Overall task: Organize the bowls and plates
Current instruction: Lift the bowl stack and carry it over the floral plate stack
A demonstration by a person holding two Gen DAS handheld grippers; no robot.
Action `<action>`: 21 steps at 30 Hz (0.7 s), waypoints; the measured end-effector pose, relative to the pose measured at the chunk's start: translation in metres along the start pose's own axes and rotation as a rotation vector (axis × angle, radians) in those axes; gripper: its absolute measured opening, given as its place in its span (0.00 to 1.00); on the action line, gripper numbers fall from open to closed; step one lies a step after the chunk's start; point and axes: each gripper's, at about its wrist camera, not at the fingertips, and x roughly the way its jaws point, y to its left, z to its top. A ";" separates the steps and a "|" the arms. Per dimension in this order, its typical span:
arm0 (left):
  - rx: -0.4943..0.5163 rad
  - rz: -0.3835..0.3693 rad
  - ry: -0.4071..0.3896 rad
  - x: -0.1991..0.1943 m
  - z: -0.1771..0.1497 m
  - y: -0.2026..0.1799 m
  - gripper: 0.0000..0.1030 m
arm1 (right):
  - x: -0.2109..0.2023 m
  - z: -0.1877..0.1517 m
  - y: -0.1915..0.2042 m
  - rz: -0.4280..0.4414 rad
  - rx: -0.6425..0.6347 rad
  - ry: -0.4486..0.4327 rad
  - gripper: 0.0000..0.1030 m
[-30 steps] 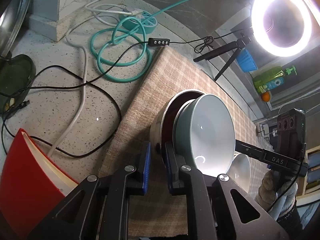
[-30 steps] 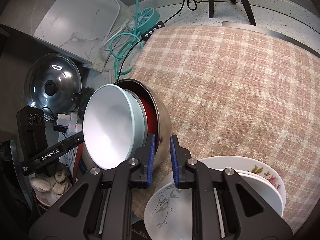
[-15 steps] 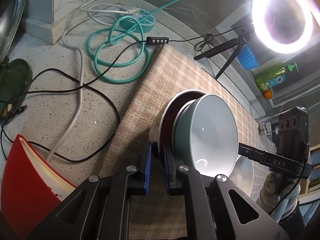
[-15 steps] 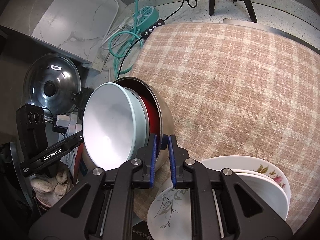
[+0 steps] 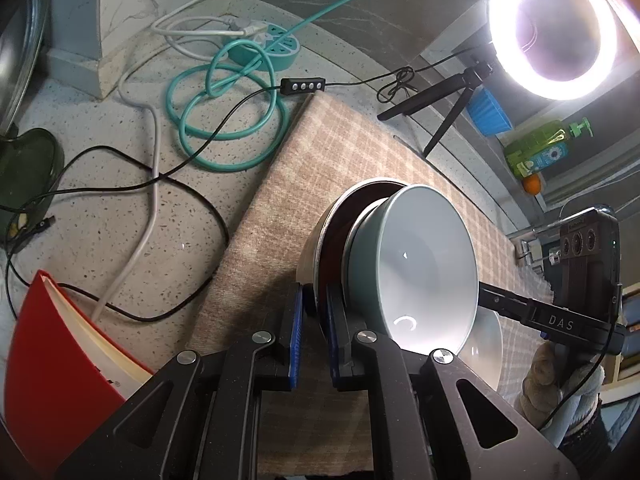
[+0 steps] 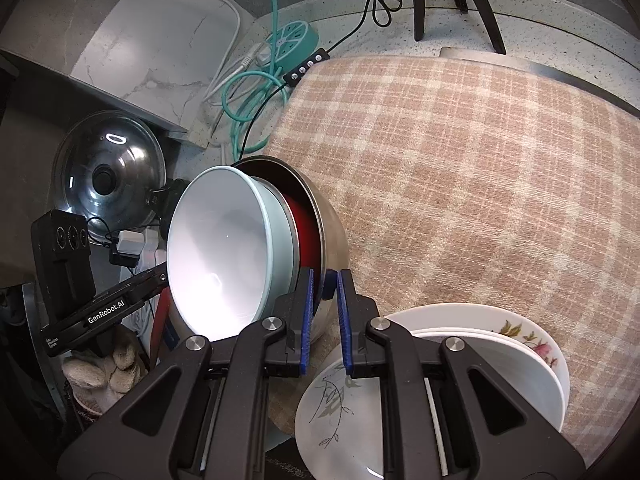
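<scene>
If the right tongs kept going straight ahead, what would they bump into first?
The right tongs are already clamped on the steel bowl rim, so pushing on would probably shove the bowl stack; beyond lies the checked cloth.

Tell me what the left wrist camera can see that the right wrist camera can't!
Only the left wrist view shows the glowing ring light, a green soap bottle and a red book. Only the right wrist view shows the flowered plates and a glass pot lid. Both show the nested bowls that both grippers clamp by the rim, the plaid cloth and the teal cable.
</scene>
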 end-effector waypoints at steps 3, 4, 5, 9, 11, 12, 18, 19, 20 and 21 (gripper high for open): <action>0.007 -0.003 -0.009 -0.005 0.001 -0.005 0.08 | -0.010 -0.001 0.002 0.004 -0.005 -0.013 0.12; 0.010 -0.005 -0.012 -0.007 0.001 -0.008 0.08 | -0.014 -0.001 0.002 0.005 -0.007 -0.017 0.12; 0.015 -0.006 -0.016 -0.009 0.001 -0.010 0.08 | -0.018 -0.001 0.003 0.006 -0.009 -0.021 0.12; 0.035 -0.009 -0.032 -0.017 0.003 -0.021 0.08 | -0.033 -0.003 0.001 0.014 -0.014 -0.035 0.12; 0.044 -0.012 -0.039 -0.021 0.003 -0.028 0.08 | -0.040 -0.004 -0.001 0.017 -0.012 -0.042 0.12; 0.052 -0.013 -0.042 -0.023 0.003 -0.032 0.08 | -0.045 -0.006 -0.003 0.019 -0.010 -0.046 0.12; 0.081 -0.023 -0.051 -0.027 -0.001 -0.051 0.09 | -0.065 -0.013 -0.011 0.019 -0.003 -0.064 0.12; 0.085 -0.026 -0.051 -0.028 -0.002 -0.055 0.09 | -0.067 -0.015 -0.011 0.019 0.000 -0.067 0.12; 0.090 -0.027 -0.051 -0.028 -0.002 -0.058 0.09 | -0.071 -0.017 -0.013 0.019 0.003 -0.070 0.12; 0.096 -0.029 -0.050 -0.028 -0.004 -0.062 0.09 | -0.075 -0.019 -0.015 0.019 0.006 -0.074 0.12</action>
